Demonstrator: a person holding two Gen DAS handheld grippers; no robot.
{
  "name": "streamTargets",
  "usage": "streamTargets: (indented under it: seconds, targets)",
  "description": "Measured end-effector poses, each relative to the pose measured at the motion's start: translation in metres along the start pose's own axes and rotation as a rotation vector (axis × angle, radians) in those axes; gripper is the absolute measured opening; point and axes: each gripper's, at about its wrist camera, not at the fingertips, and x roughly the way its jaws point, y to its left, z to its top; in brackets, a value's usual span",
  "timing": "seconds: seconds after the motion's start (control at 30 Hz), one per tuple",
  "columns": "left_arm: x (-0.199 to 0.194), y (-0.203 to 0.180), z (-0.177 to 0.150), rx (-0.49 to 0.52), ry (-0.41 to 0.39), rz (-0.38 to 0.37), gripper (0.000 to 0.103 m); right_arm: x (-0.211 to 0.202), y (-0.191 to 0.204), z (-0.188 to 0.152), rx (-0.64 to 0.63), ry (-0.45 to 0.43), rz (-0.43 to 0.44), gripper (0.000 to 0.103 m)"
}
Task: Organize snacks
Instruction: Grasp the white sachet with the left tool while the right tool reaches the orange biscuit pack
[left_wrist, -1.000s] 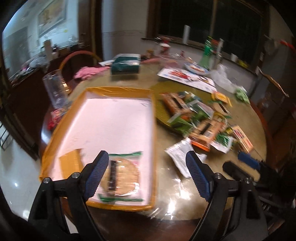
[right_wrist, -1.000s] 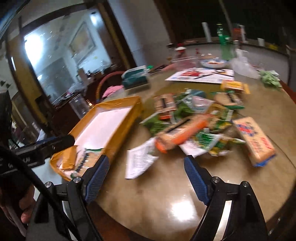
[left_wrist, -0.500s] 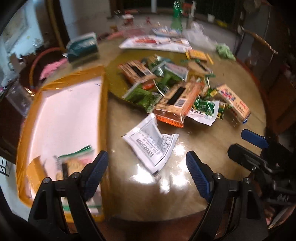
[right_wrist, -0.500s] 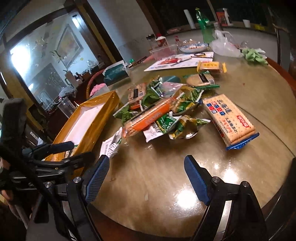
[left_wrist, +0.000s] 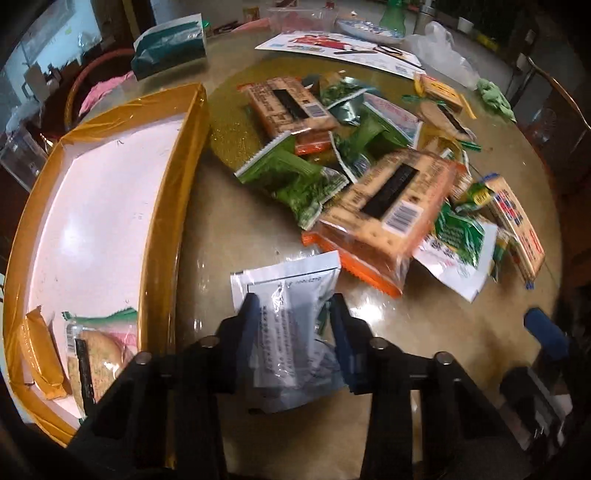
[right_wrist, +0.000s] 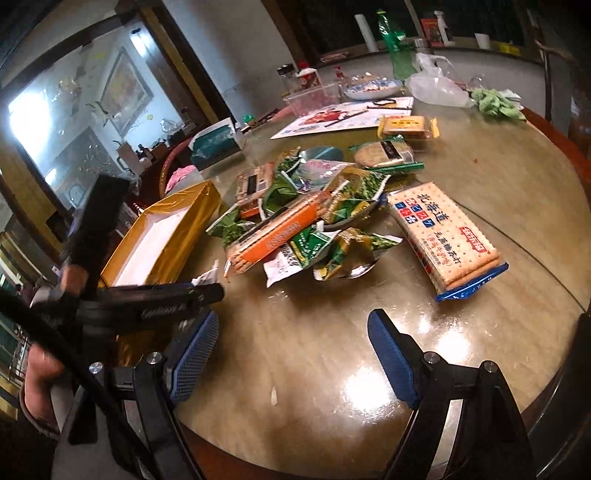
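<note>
My left gripper (left_wrist: 293, 314) is shut on a white printed snack packet (left_wrist: 291, 291) lying on the round table, just right of the yellow tray (left_wrist: 166, 206). The tray holds a round cracker packet (left_wrist: 99, 350) and a small orange packet (left_wrist: 40, 354) at its near end. A pile of snacks lies beyond: an orange cracker pack (left_wrist: 391, 206), green packets (left_wrist: 295, 177), and a cracker box with a blue end (right_wrist: 447, 236). My right gripper (right_wrist: 291, 354) is open and empty above bare table near the front edge, with the left gripper (right_wrist: 155, 302) to its left.
A teal tissue box (left_wrist: 170, 44), a flyer (left_wrist: 340, 46), a plastic bag (right_wrist: 436, 88), a green cloth (right_wrist: 498, 103) and bottles (right_wrist: 397, 48) stand at the far side. A chair with pink cloth (left_wrist: 107, 88) is behind the tray. The table rim (right_wrist: 554, 140) curves on the right.
My left gripper moved right from over the tray to the white packet, came down and shut on it. My right gripper shifted slightly and stayed open.
</note>
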Motion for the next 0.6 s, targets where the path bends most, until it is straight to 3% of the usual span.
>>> streamTargets:
  seconds: [0.03,0.1,0.23,0.33,0.47,0.6]
  targets:
    - [-0.003,-0.002,-0.004,0.013,-0.004,-0.005,0.022,0.001,-0.001,0.000,0.004,0.003,-0.003,0.083]
    - [-0.010,-0.007,-0.015,0.045,-0.023,-0.011,0.021,0.005,-0.001,0.003,0.012,0.010,-0.006,0.081]
    - [-0.022,-0.006,-0.039,0.050,-0.055,-0.039,0.019,0.018,-0.004,0.016,0.057,0.031,0.004,0.062]
    - [-0.033,0.005,-0.048,0.013,-0.085,-0.111,0.018,0.021,0.001,0.023,0.059,0.033,0.034,0.061]
    - [-0.047,0.014,-0.049,-0.025,-0.112,-0.147,0.018,0.026,0.008,0.033,0.058,0.028,0.058,0.061]
    - [-0.061,0.023,-0.047,-0.049,-0.149,-0.200,0.018,0.031,0.010,0.046,0.046,0.007,0.018,0.061]
